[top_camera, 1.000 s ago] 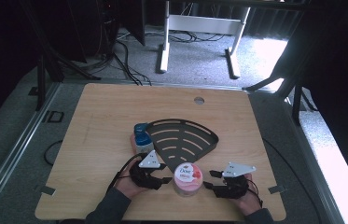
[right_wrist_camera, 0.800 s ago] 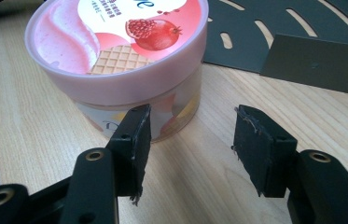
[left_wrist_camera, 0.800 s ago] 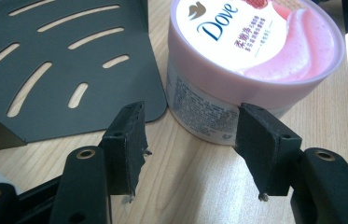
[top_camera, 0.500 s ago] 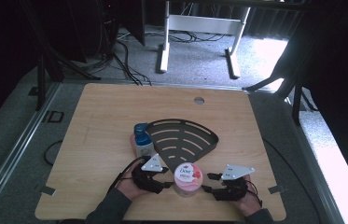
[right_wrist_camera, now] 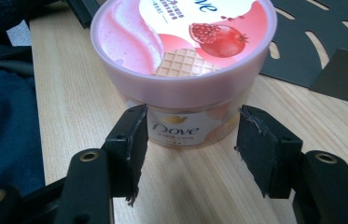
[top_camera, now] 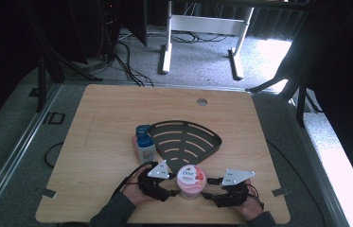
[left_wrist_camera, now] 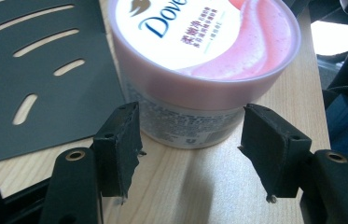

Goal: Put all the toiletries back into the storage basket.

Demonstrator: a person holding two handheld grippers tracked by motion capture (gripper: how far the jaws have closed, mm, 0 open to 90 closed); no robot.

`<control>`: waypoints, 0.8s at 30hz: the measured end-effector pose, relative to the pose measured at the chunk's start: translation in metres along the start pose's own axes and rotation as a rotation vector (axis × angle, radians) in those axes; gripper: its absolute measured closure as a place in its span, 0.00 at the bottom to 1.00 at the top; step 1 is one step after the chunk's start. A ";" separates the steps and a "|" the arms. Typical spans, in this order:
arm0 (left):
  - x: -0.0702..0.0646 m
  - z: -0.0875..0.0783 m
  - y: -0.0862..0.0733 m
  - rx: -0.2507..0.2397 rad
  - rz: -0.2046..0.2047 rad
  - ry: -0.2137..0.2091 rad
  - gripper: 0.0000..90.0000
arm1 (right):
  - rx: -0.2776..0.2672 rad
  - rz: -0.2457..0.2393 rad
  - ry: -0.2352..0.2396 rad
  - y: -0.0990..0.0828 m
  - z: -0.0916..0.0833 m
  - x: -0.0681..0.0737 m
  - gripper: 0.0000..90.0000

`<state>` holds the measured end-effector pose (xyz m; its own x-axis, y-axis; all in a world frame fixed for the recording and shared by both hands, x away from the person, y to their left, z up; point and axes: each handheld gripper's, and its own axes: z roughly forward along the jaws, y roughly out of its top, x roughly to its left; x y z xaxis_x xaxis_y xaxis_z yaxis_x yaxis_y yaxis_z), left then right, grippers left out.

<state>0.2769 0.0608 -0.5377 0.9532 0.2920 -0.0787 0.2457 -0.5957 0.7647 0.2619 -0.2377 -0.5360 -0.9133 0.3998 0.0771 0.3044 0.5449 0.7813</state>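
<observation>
A pink Dove jar [top_camera: 190, 179] with a white and pink lid stands upright near the table's front edge, between my two grippers. My left gripper [top_camera: 173, 190] points at it from the left. In the left gripper view the jar [left_wrist_camera: 204, 60] has its lower wall right at the tips of the left gripper [left_wrist_camera: 195, 154]. Those jaws have just been opening, and the pads stand clear of the jar. My right gripper [top_camera: 208, 195] faces the jar from the right. It is open [right_wrist_camera: 192, 151], with the jar [right_wrist_camera: 185, 60] just ahead of its tips and not touched.
A black fan-shaped slotted tray [top_camera: 186, 139] lies just behind the jar. A small bottle with a blue cap [top_camera: 144, 144] stands at the tray's left edge. A round hole [top_camera: 202, 101] sits near the table's far edge. Both hands rest close to the table's front edge.
The left gripper has edged slightly toward the near side of the table. The jar and the right gripper have stayed where they were.
</observation>
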 end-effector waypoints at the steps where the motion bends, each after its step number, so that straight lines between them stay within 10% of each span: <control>1: -0.001 0.001 0.000 0.003 0.006 0.001 0.42 | -0.001 0.000 0.003 0.000 0.001 0.001 0.46; 24: -0.010 0.006 0.005 -0.027 0.042 0.072 0.30 | 0.005 -0.047 -0.033 0.005 0.004 0.006 0.37</control>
<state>0.2696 0.0503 -0.5367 0.9472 0.3207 -0.0006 0.1999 -0.5889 0.7831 0.2593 -0.2292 -0.5342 -0.9172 0.3979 0.0198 0.2630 0.5675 0.7803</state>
